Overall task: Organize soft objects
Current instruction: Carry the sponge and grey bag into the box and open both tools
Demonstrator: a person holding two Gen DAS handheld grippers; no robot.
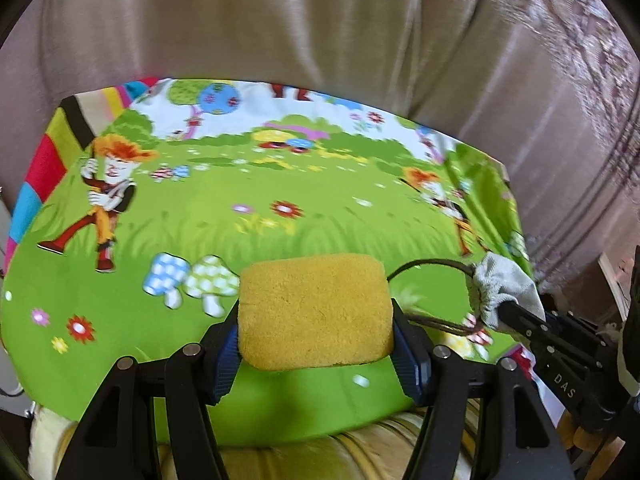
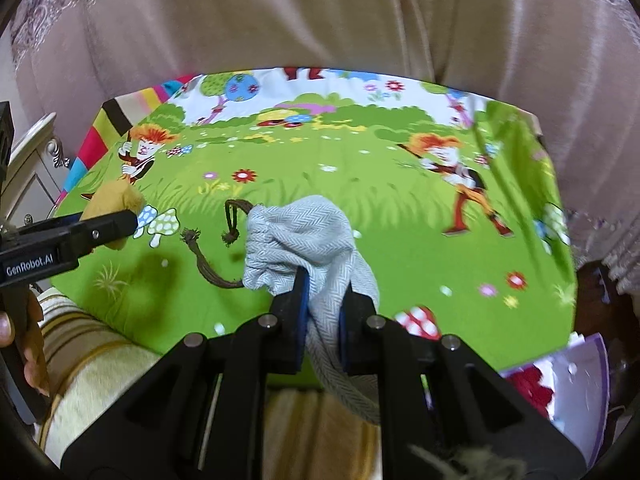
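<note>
My left gripper (image 1: 316, 344) is shut on a yellow sponge (image 1: 314, 312) and holds it above the near edge of a bright green cartoon-print cloth (image 1: 280, 208). My right gripper (image 2: 322, 320) is shut on a grey herringbone drawstring pouch (image 2: 304, 236), whose brown cord (image 2: 208, 268) hangs out to the left. In the left wrist view the pouch (image 1: 500, 292) and the right gripper (image 1: 504, 314) sit at the right. In the right wrist view the sponge (image 2: 114, 204) and the left gripper (image 2: 124, 220) show at the left.
The cloth covers a raised surface in front of beige curtains (image 1: 280, 20). A cream striped cushion (image 2: 92, 364) lies below the near edge. White furniture (image 2: 28, 160) stands at the left, and purple and red items (image 2: 560, 380) lie at the lower right.
</note>
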